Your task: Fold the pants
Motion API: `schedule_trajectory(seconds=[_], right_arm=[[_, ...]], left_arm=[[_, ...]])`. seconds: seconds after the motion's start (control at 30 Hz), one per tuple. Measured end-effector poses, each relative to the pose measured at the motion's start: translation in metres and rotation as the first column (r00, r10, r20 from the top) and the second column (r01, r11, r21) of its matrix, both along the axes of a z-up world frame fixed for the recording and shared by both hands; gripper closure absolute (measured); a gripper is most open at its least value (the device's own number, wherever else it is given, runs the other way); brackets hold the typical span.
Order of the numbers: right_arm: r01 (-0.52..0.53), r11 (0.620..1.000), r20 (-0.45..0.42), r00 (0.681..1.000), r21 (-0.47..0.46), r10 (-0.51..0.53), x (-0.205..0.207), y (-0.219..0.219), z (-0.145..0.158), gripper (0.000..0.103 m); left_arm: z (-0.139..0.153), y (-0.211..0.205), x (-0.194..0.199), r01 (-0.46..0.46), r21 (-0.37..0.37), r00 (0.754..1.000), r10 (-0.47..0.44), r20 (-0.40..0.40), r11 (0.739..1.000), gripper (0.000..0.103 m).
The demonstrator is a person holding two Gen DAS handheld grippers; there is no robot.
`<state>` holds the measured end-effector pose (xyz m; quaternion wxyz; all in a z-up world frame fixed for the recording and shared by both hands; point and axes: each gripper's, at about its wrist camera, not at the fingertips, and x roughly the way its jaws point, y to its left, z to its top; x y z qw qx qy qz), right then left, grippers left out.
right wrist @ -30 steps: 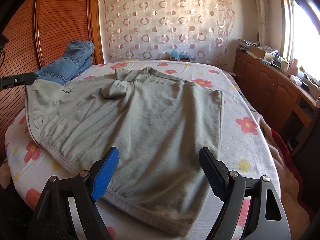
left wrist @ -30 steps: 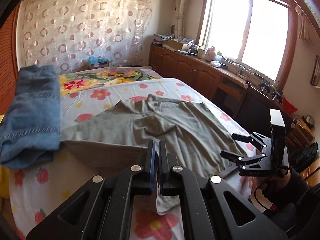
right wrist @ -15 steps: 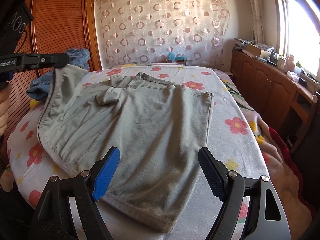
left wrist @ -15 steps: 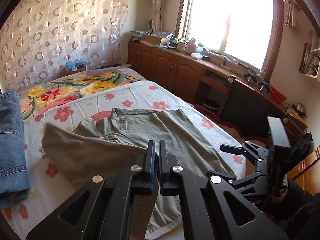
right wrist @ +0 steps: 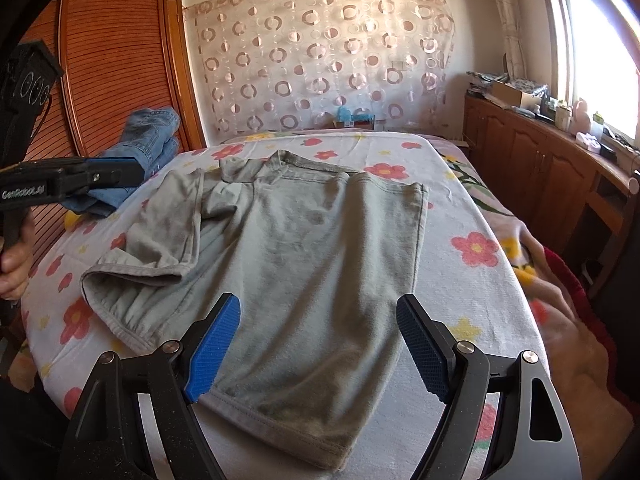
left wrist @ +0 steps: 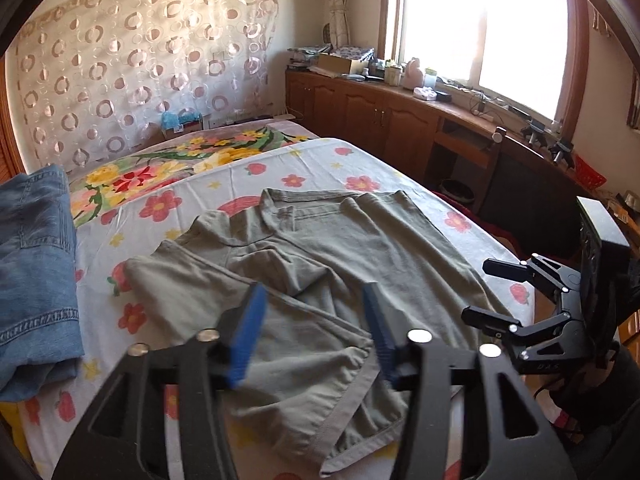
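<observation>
Pants (right wrist: 304,248), grey-green, lie flat across the flowered bed sheet (right wrist: 452,184), waistband toward the far end, hems toward the near edge. One leg is flipped over onto the other but lands short: its hem edge sits bunched and curled on the left side, not aligned with the lower leg.

Left gripper (left wrist: 316,334): jaws have just been opening, now spread, blue pads clear of the cloth, nothing pinched; the folded-over leg lies loose below them. Right gripper (right wrist: 318,346): jaws spread wide, hovering over the near hem, gripping nothing.

Risks, as I judge them:
- Released leg is wrinkled and skewed; folding again on top locks the crease in. It likely needs a re-grab at the hem corner and a pull straight first.
- Near hem sits right at the bed edge; a tug toward the person could slide the whole garment off.
- A pinch through both layers would drag the bottom leg along.

Around: folded blue jeans (left wrist: 34,256) on the left of the bed, just beside the pants, tight if the leg gets swung out that way. Wooden cabinets (left wrist: 376,116) with clutter under the window, well apart. Path between the grippers and the cloth is clear.
</observation>
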<state>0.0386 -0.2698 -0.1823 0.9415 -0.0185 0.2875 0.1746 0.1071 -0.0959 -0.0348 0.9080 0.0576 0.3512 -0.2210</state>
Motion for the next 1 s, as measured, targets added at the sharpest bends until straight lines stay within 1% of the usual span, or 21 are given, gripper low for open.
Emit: schedule_trajectory(seconds=[0.03,0.07,0.13,0.17,0.23,0.4,0.53,0.8,0.83,0.87,0.93,1.0], right_arm=[[-0.005,1.0,0.002,1.0,-0.001,0.005,-0.001,0.0,0.001,0.026],[-0.009,1.0,0.002,1.0,-0.002,0.009,-0.001,0.001,0.001,0.027],[-0.018,1.0,0.004,1.0,-0.002,0.018,-0.001,0.002,0.003,0.035],[-0.022,1.0,0.004,1.0,-0.002,0.022,0.0,0.003,0.004,0.037],[-0.03,1.0,0.006,1.0,-0.001,0.03,0.001,0.005,0.005,0.045],[-0.057,0.998,0.004,0.998,0.005,0.057,0.003,0.009,0.005,0.055],[-0.085,0.996,-0.003,0.996,0.02,0.085,0.007,0.011,0.004,0.055],[-0.14,0.99,-0.003,0.99,0.011,0.14,0.02,0.023,0.004,0.055],[-0.147,0.989,-0.004,0.989,0.01,0.147,0.021,0.024,0.003,0.06],[-0.163,0.987,-0.005,0.987,0.008,0.163,0.023,0.025,0.002,0.062],[-0.178,0.984,-0.01,0.984,0.013,0.178,0.026,0.024,-0.001,0.062],[-0.187,0.982,-0.014,0.982,0.01,0.187,0.028,0.026,-0.003,0.063]], left_arm=[[-0.004,0.005,0.001,-0.013,0.001,1.0,0.013,-0.013,1.0,0.034],[-0.006,0.007,0.001,-0.024,0.004,1.0,0.024,-0.017,1.0,0.033],[-0.014,0.015,0.0,-0.041,0.008,0.999,0.041,-0.033,0.999,0.029],[-0.018,0.018,0.0,-0.046,0.009,0.998,0.047,-0.046,0.999,0.029],[-0.028,0.026,-0.002,-0.06,0.015,0.996,0.061,-0.068,0.998,0.027],[-0.043,0.044,-0.011,-0.088,0.023,0.991,0.09,-0.102,0.996,0.027],[-0.053,0.053,-0.013,-0.113,0.034,0.985,0.116,-0.126,0.993,0.027],[-0.07,0.058,-0.014,-0.129,0.031,0.976,0.132,-0.17,0.991,0.027],[-0.072,0.058,-0.014,-0.132,0.029,0.976,0.135,-0.173,0.991,0.027],[-0.072,0.059,-0.016,-0.135,0.022,0.977,0.137,-0.162,0.991,0.027],[-0.072,0.06,-0.018,-0.146,0.008,0.977,0.145,-0.157,0.989,0.026],[-0.073,0.059,-0.02,-0.147,0.012,0.978,0.148,-0.145,0.989,0.025]])
